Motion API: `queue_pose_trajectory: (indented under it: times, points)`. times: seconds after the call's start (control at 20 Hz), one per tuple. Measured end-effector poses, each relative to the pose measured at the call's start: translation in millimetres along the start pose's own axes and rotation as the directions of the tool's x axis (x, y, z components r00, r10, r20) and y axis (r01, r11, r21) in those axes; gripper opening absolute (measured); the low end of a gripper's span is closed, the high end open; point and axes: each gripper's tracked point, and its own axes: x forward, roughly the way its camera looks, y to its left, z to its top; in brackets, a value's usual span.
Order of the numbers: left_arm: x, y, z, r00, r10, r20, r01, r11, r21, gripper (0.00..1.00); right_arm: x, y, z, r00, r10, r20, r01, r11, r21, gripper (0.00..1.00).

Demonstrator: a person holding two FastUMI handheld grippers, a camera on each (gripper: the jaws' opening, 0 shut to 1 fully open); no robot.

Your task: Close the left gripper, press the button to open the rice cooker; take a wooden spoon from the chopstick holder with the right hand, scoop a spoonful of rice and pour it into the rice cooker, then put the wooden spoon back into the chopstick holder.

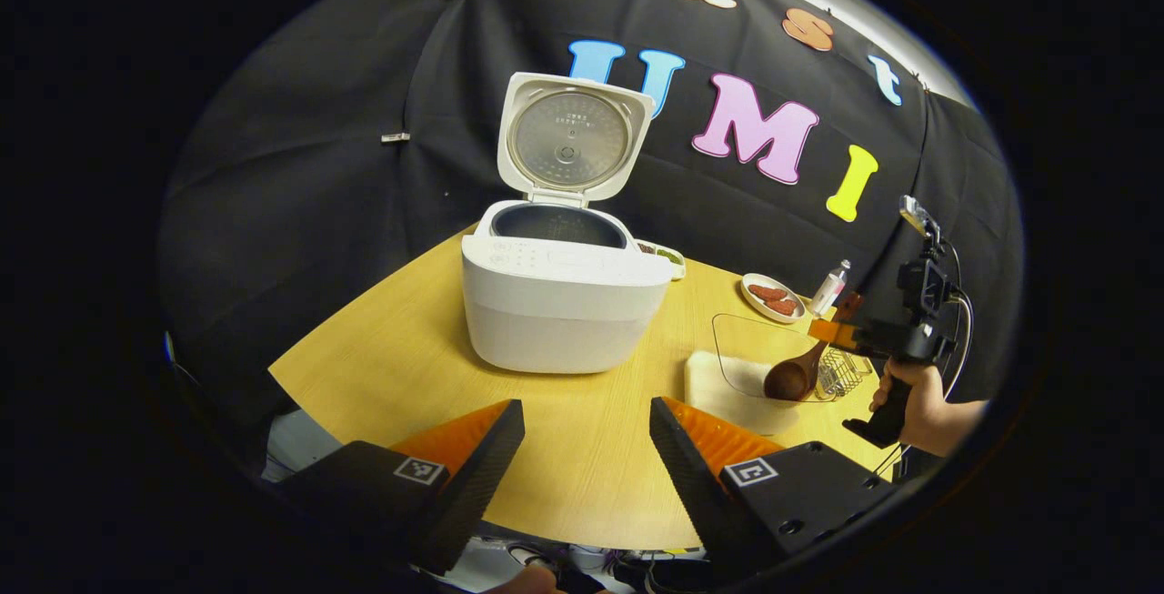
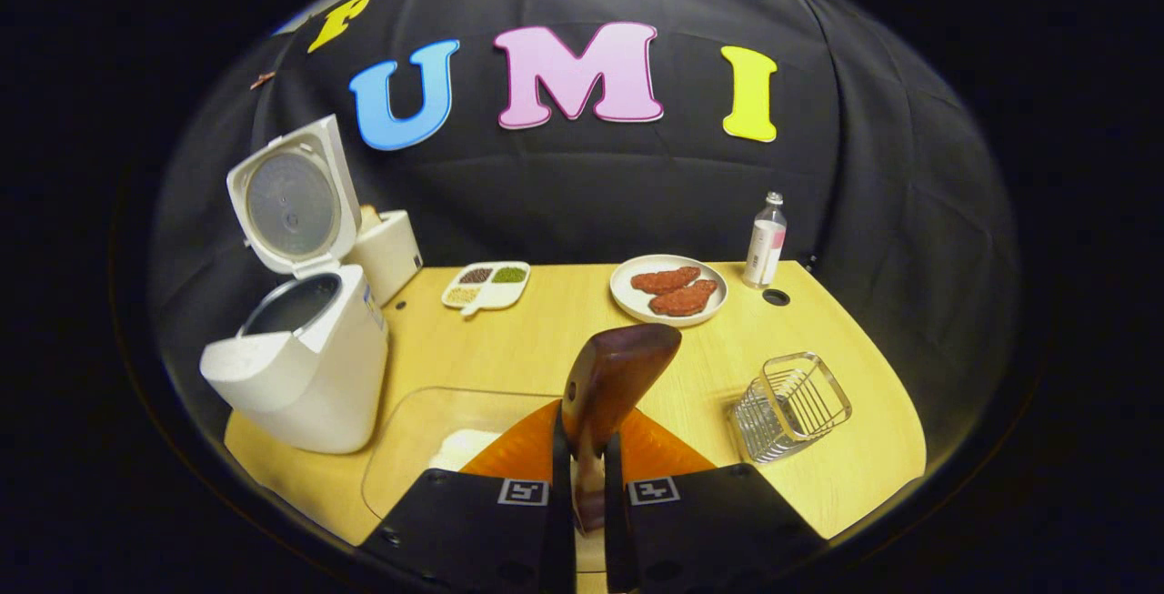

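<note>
My left gripper (image 1: 587,448) hangs over the near edge of the table (image 1: 591,458), fingers apart, with the rice cooker (image 1: 559,303) straight ahead, its lid (image 1: 571,139) standing up behind the pot. To the right, my right gripper (image 2: 587,476) clamps the spoon (image 2: 609,385) above the clear container (image 2: 427,430) of rice. The wire holder (image 2: 789,407) sits right of that container. Behind lie the divided dish (image 2: 486,285), the plate (image 2: 668,292) and the bottle (image 2: 766,241).
</note>
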Motion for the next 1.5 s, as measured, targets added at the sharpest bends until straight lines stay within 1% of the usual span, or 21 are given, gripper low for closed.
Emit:
queue_pose_trajectory:
  times: [0.05, 0.1, 0.25, 0.3, 0.35, 0.4, 0.5, 0.65, 0.9, 1.0, 1.1, 1.15, 1.35, 1.4, 1.5]
  points:
    - [1.5, 2.6, 0.1, 1.000, 0.005, 0.000, -0.005, 1.000, -0.001, 0.97, -0.3, 3.8, 0.5, 1.000, 0.004, 0.006, -0.004, 0.999, -0.032, 0.17]
    - [2.0, 4.3, 1.4, 1.000, 0.008, -0.001, -0.008, 1.000, -0.005, 0.96, -0.7, 7.6, 0.5, 1.000, 0.010, 0.003, -0.010, 0.999, -0.043, 0.17]
    - [1.9, 10.0, -0.6, 1.000, 0.020, -0.003, -0.020, 1.000, -0.022, 0.96, -3.3, 19.2, -8.4, 0.999, 0.011, -0.045, -0.010, 1.000, 0.007, 0.17]
    - [1.7, 12.0, -1.7, 1.000, 0.025, -0.007, -0.025, 0.999, -0.027, 0.96, -5.2, 26.5, -10.8, 0.998, 0.022, -0.058, -0.021, 1.000, 0.018, 0.17]
    - [1.1, 14.6, -3.7, 0.999, 0.031, -0.009, -0.031, 0.999, -0.031, 0.96, -7.2, 34.4, -13.8, 0.997, 0.037, -0.070, -0.036, 0.999, 0.024, 0.13]
    - [0.3, 17.9, -4.5, 0.999, 0.037, -0.010, -0.038, 0.999, -0.030, 0.96, -9.7, 40.2, -16.1, 0.996, 0.048, -0.079, -0.046, 0.999, 0.026, 0.17]
    - [-0.4, 24.1, -8.5, 0.999, 0.050, -0.018, -0.051, 0.998, -0.029, 0.96, -15.2, 50.2, -19.8, 0.993, 0.069, -0.096, -0.066, 0.997, 0.033, 0.17]
    - [-2.4, 32.1, -12.2, 0.997, 0.067, -0.026, -0.068, 0.997, -0.035, 0.96, -19.0, 67.0, -24.8, 0.987, 0.098, -0.128, -0.086, 0.992, 0.096, 0.17]
    - [-5.7, 42.5, -9.3, 0.995, 0.094, -0.022, -0.095, 0.994, -0.059, 0.96, -17.7, 80.6, -26.4, 0.975, 0.126, -0.181, -0.081, 0.968, 0.238, 0.17]
    - [-7.7, 44.6, -11.3, 0.995, 0.098, -0.022, -0.099, 0.993, -0.065, 0.96, -16.9, 82.5, -27.3, 0.968, 0.145, -0.204, -0.077, 0.948, 0.310, 0.17]
    - [-8.1, 46.4, -12.9, 0.995, 0.100, -0.026, -0.101, 0.993, -0.068, 0.97, -14.4, 85.2, -27.6, 0.960, 0.172, -0.222, -0.075, 0.918, 0.390, 0.17]
    - [-7.9, 45.7, -14.3, 0.995, 0.100, -0.029, -0.102, 0.992, -0.068, 0.96, -15.2, 86.9, -27.8, 0.956, 0.186, -0.229, -0.074, 0.903, 0.424, 0.17]
    - [-8.0, 48.7, -14.0, 0.994, 0.103, -0.031, -0.104, 0.992, -0.067, 0.96, -12.9, 87.6, -27.8, 0.944, 0.219, -0.245, -0.059, 0.846, 0.529, 0.17]
    - [-7.4, 49.4, -12.0, 0.994, 0.104, -0.031, -0.106, 0.992, -0.067, 0.96, -12.5, 86.1, -27.9, 0.942, 0.227, -0.248, -0.053, 0.829, 0.557, 0.17]
    - [-7.1, 49.6, -10.8, 0.994, 0.105, -0.027, -0.106, 0.992, -0.068, 0.96, -12.3, 81.7, -27.0, 0.937, 0.242, -0.251, -0.033, 0.778, 0.627, 0.17]
